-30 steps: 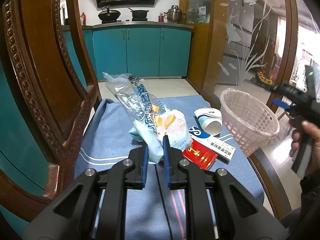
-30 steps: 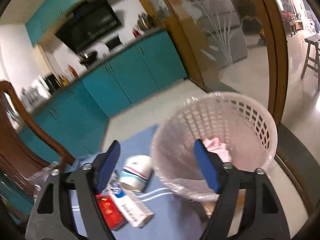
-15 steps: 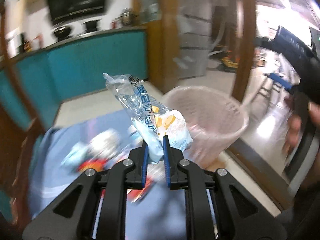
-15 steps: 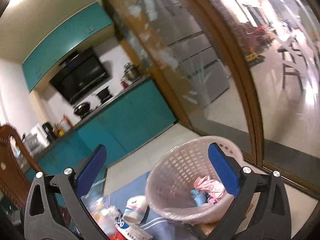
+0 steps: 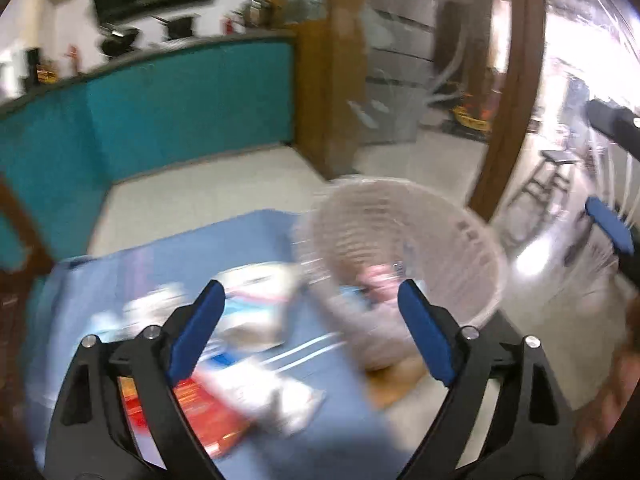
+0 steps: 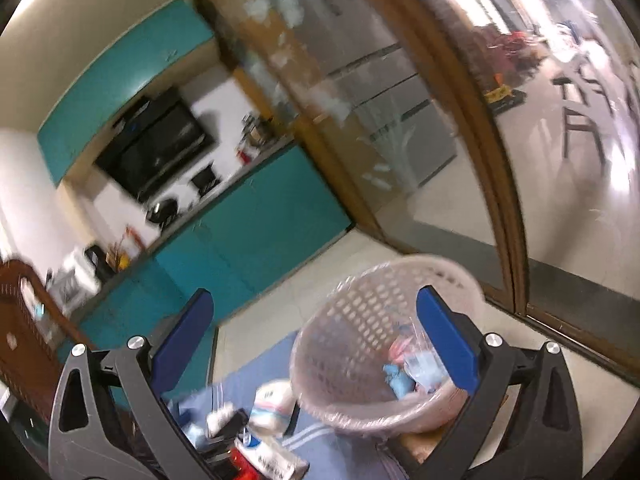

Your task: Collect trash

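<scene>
A pale pink mesh basket (image 5: 404, 248) stands at the right edge of the blue table cloth (image 5: 132, 272); it also shows in the right wrist view (image 6: 360, 328). It holds pink, blue and clear plastic trash (image 6: 412, 364). My left gripper (image 5: 310, 328) is open and empty, in front of the basket. My right gripper (image 6: 316, 332) is open and empty, raised near the basket. On the cloth lie a paper cup (image 6: 274, 402), a white box (image 6: 276, 458) and a red packet (image 5: 196, 404). The left wrist view is blurred.
Teal kitchen cabinets (image 6: 240, 240) run along the far wall. A wood-framed glass partition (image 5: 508, 92) stands behind the basket. A carved wooden chair back (image 6: 24, 320) stands to the left of the table. The right gripper's blue pad (image 5: 608, 224) shows at the right edge.
My left gripper has opened and let go of the clear snack bag, which is no longer between its fingers. A clear bag now lies in the basket. Both cameras have swung.
</scene>
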The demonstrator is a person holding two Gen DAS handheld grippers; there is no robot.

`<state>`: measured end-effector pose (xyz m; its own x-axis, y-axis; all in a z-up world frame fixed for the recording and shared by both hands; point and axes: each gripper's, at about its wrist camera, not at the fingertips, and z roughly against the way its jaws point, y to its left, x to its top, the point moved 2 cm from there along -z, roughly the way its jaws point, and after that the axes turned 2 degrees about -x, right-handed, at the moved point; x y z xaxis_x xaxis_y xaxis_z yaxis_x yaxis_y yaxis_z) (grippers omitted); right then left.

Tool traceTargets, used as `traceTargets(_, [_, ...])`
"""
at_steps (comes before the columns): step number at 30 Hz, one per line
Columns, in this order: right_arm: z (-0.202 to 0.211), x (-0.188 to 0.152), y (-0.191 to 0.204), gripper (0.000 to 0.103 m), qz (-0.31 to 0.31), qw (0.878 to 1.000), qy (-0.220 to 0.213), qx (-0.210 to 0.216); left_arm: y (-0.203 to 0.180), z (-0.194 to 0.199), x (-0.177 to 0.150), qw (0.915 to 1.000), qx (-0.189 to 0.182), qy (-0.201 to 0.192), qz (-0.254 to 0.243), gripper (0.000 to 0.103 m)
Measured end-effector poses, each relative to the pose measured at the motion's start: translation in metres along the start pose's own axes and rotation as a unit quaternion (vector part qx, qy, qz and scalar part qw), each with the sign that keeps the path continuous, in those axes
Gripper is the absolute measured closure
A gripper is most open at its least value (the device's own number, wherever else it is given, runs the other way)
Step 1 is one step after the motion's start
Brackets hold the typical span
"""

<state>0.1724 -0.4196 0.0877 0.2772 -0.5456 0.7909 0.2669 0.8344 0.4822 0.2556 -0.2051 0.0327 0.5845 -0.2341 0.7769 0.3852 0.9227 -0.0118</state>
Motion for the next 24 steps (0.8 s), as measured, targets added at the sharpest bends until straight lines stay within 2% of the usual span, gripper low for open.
traceTargets(3, [-0.007, -0.021, 0.03, 0.004, 0.051, 0.998, 0.041, 0.017, 0.053, 0.044, -0.026, 0.9983, 0.045, -0.005, 0.036, 0.01])
traceTargets(6, [-0.012, -0.05, 0.066, 0.004, 0.115, 0.989, 0.087, 0.032, 0.109, 0.085, -0.051, 0.9914, 0.085, -0.021, 0.097, 0.007])
traceTargets(9, [-0.018, -0.087, 0.096, 0.004, 0.165, 0.975, 0.143, 0.033, 0.14, 0.114, -0.069, 0.9846, 0.107, -0.047, 0.131, 0.006])
traceTargets(11, [-0.021, -0.11, 0.107, 0.004, 0.183, 0.966, 0.178, 0.031, 0.15, 0.119, -0.075, 0.9835, 0.115, -0.054, 0.129, 0.006])
traceTargets(13, [-0.022, -0.132, 0.115, 0.004, 0.199, 0.958, 0.204, 0.028, 0.156, 0.115, -0.081, 0.9851, 0.113, -0.043, 0.123, 0.006])
traceTargets(17, [-0.021, -0.148, 0.124, 0.004, 0.22, 0.953, 0.207, 0.027, 0.158, 0.105, -0.083, 0.9866, 0.1, -0.027, 0.126, 0.006])
traceTargets(24, [-0.026, -0.145, 0.124, 0.004, 0.219, 0.956, 0.196, 0.019, 0.15, 0.103, -0.084, 0.9888, 0.086, -0.021, 0.121, 0.006])
